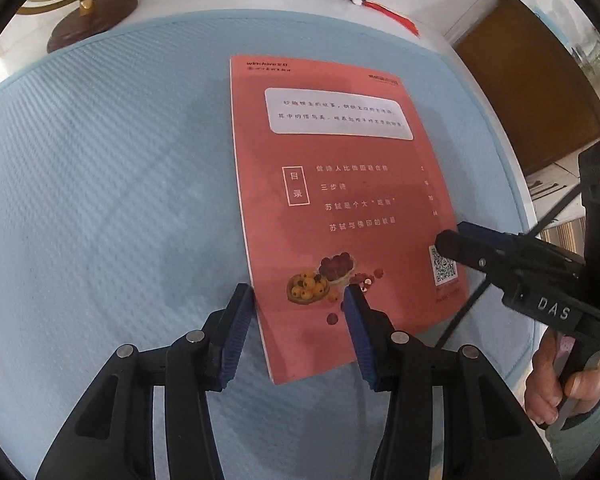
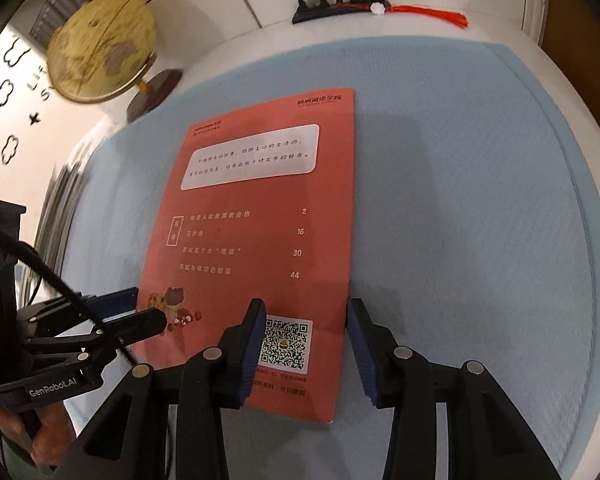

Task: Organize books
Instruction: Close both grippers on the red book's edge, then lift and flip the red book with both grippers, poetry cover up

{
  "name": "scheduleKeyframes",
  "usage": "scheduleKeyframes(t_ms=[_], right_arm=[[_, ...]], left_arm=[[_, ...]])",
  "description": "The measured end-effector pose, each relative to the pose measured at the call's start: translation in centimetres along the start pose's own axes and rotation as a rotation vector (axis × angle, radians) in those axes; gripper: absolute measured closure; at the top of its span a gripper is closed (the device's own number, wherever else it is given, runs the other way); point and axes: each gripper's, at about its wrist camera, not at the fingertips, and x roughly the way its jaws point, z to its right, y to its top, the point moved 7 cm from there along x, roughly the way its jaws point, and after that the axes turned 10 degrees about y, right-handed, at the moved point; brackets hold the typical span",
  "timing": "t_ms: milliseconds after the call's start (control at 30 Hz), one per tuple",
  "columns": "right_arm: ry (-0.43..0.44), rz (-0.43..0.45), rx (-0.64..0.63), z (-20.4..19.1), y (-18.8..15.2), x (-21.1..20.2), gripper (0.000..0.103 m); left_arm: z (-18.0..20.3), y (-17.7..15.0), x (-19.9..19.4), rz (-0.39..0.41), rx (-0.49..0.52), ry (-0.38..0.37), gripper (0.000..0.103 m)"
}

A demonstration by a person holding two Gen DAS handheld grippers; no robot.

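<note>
A thin red book (image 1: 340,200) lies flat, back cover up, on a light blue mat (image 1: 120,180). My left gripper (image 1: 298,312) is open; its fingers straddle the book's near left edge by the printed fruit, not pressing on it. In the right wrist view the same book (image 2: 260,220) runs away from me. There my right gripper (image 2: 306,308) is open, its fingers on either side of the near right strip with the QR code. The right gripper (image 1: 452,234) reaches in over the book's right edge, and the left gripper (image 2: 146,308) enters from the left.
A globe (image 2: 100,48) on a dark wooden base stands at the back left of the white table. A black stand (image 2: 332,0) with a red tassel (image 2: 428,12) sits at the back. A brown wooden panel (image 1: 532,100) is off the right. A hand (image 1: 552,384) holds the right gripper's handle.
</note>
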Motion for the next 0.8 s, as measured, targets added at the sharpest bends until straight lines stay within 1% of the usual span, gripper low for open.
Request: scheduleKeyframes(t_ms=[100, 167, 300, 367, 600, 700, 767, 800], right_arm=[[-0.034, 0.040, 0.013, 0.6, -0.1, -0.4, 0.062], [-0.047, 0.049, 0.012, 0.7, 0.1, 0.0, 0.061], [-0.072, 0.084, -0.012, -0.1, 0.4, 0.6, 0.060], [-0.078, 0.091, -0.029, -0.2, 0.5, 0.7, 0.060], [-0.070, 0.091, -0.034, -0.2, 0.5, 0.8, 0.060], [-0.056, 0.089, -0.018, 0.0, 0.3, 0.5, 0.060], [-0.021, 0.083, 0.014, 0.3, 0.1, 0.1, 0.060], [0.020, 0.080, 0.047, 0.6, 0.2, -0.2, 0.060]], left_arm=[[0.0, 0.4, 0.3, 0.015, -0.047, 0.011, 0.060], [0.1, 0.6, 0.5, 0.018, -0.067, 0.009, 0.060], [-0.1, 0.6, 0.4, 0.016, -0.095, -0.033, 0.060], [-0.7, -0.3, -0.1, 0.022, -0.108, -0.040, 0.060], [-0.3, -0.9, -0.1, 0.044, -0.088, 0.002, 0.060], [-0.4, -0.9, -0.1, 0.046, -0.084, 0.003, 0.060], [-0.5, -0.9, -0.1, 0.044, -0.092, -0.006, 0.060], [-0.7, -0.9, -0.1, 0.043, -0.103, -0.020, 0.060]])
